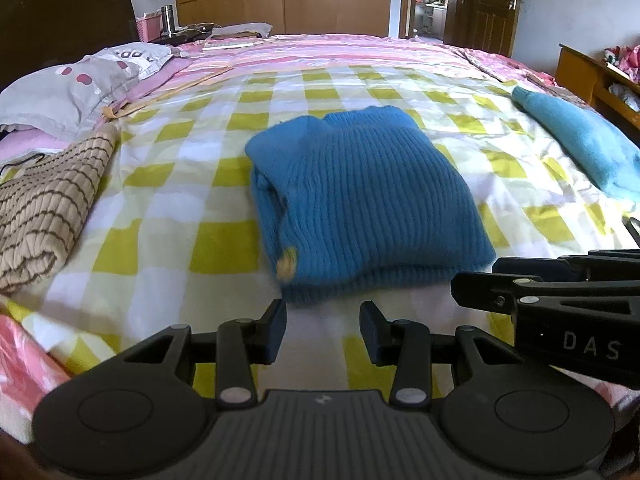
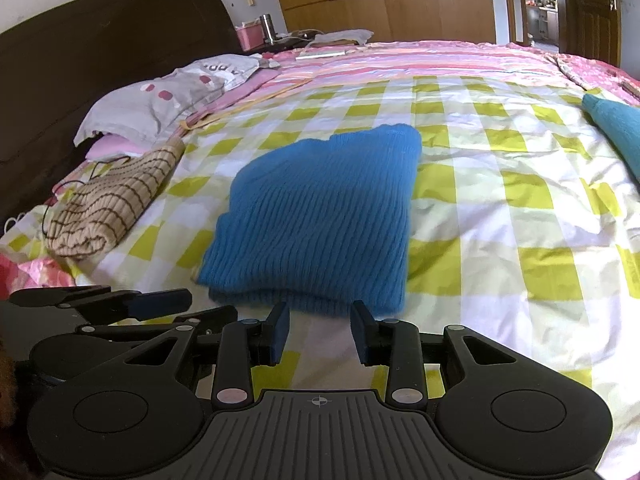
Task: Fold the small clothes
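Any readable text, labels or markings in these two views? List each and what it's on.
"DAS": white letters on the black body of the right gripper, seen from the left wrist view; it may be cut off at the frame edge.
Dark printed characters on the grey pillowcase: too blurred to read.
Nothing readable on the blue sweater or the left gripper.

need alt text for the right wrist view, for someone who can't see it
A folded blue sweater lies on a yellow-checked bed cover, just ahead of the open, empty right gripper. A folded beige striped knit sits to its left near a grey pillow, a teal garment is at the right edge, and the left gripper shows at lower left.
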The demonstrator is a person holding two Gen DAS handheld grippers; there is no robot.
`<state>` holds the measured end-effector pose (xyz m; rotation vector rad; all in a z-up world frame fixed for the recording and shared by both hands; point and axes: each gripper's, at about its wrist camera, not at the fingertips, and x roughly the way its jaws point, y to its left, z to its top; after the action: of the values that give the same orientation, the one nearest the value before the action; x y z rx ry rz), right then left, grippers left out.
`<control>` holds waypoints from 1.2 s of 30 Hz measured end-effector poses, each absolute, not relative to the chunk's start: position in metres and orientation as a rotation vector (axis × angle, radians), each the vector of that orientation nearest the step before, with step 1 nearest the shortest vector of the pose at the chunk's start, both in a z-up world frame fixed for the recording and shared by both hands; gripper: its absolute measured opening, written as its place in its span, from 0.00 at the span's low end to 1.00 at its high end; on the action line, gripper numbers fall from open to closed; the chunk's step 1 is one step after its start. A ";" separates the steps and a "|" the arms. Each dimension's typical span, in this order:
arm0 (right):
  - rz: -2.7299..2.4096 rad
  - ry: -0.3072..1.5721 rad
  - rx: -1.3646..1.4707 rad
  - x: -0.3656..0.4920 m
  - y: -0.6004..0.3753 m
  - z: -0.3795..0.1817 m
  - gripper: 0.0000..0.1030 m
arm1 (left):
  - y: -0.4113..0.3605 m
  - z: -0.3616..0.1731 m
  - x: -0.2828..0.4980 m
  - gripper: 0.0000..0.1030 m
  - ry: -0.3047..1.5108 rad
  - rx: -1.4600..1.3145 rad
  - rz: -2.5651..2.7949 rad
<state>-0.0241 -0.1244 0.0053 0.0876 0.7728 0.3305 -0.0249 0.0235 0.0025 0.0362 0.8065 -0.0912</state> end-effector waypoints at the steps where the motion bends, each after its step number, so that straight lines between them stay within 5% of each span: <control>1: 0.330 0.774 0.087 -0.027 -0.125 0.004 0.32 | 0.023 0.002 -0.027 0.45 0.807 0.035 -0.092; 36: 0.289 0.822 0.117 -0.062 -0.138 -0.018 0.42 | 0.017 -0.004 -0.066 0.58 0.780 0.021 -0.078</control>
<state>-0.0617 -0.1377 -0.0180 0.1171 0.8215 0.2894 -0.0660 0.0167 -0.0038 0.0207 0.7798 -0.0778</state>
